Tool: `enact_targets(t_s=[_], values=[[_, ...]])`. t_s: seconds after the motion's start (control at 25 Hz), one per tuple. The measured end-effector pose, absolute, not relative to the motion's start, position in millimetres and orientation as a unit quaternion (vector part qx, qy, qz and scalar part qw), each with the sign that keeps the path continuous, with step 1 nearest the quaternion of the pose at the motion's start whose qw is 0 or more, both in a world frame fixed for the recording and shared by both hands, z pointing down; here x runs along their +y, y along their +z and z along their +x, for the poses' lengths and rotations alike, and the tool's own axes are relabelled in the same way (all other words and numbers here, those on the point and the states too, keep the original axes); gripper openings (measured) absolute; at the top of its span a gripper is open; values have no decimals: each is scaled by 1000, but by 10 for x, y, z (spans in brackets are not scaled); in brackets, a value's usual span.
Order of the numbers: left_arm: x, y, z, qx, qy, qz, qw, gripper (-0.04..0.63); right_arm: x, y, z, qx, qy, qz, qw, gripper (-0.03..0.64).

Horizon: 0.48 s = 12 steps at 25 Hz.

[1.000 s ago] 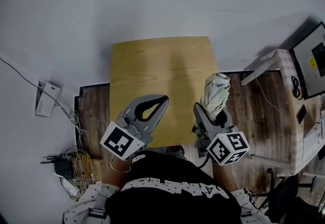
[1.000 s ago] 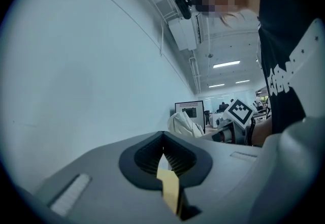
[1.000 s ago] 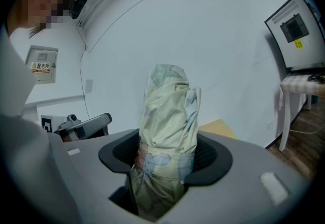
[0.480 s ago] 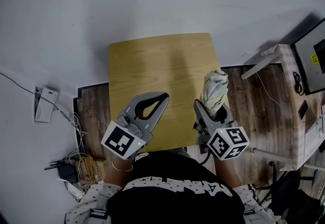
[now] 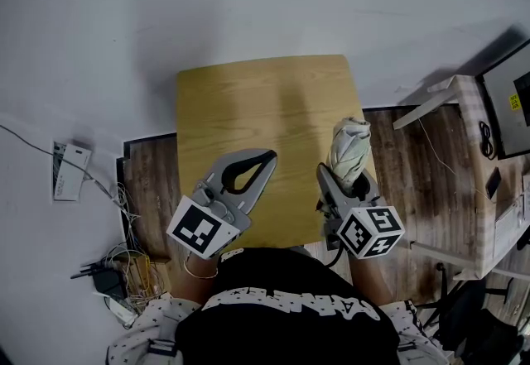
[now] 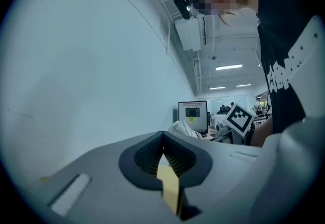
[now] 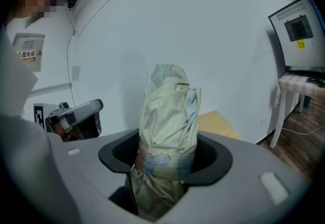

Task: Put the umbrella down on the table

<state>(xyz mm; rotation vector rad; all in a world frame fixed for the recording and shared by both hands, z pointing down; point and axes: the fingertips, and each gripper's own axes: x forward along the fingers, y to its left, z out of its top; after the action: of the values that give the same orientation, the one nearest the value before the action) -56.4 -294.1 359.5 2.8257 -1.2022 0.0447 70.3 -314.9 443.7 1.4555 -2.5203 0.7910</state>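
Note:
A folded pale green umbrella (image 5: pixel 349 150) (image 7: pixel 167 136) stands upright in my right gripper (image 5: pixel 351 179) (image 7: pixel 167 159), whose jaws are shut on its lower half. It hangs over the right front edge of the small wooden table (image 5: pixel 265 119). My left gripper (image 5: pixel 247 170) (image 6: pixel 163 159) is shut with nothing in it, over the table's front left part. The umbrella (image 6: pixel 182 128) shows small past the left jaws.
A white side table (image 5: pixel 464 107) with a monitor (image 5: pixel 507 103) stands to the right. Cables and a power strip (image 5: pixel 108 268) lie on the floor at the left, with a white box (image 5: pixel 68 171) against the white wall. Dark wooden floor surrounds the table.
Both grippers have stayed nearly still; the head view has shifted slightly. The umbrella remains held upright in the right gripper.

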Motion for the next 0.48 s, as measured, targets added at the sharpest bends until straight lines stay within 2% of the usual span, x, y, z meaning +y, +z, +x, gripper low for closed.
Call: enact_targets(t_s=[0.48], values=[[-3025, 3651, -611, -393, 23, 919, 42, -3, -3227, 4720, 698, -820, 282, 490, 89, 293]])
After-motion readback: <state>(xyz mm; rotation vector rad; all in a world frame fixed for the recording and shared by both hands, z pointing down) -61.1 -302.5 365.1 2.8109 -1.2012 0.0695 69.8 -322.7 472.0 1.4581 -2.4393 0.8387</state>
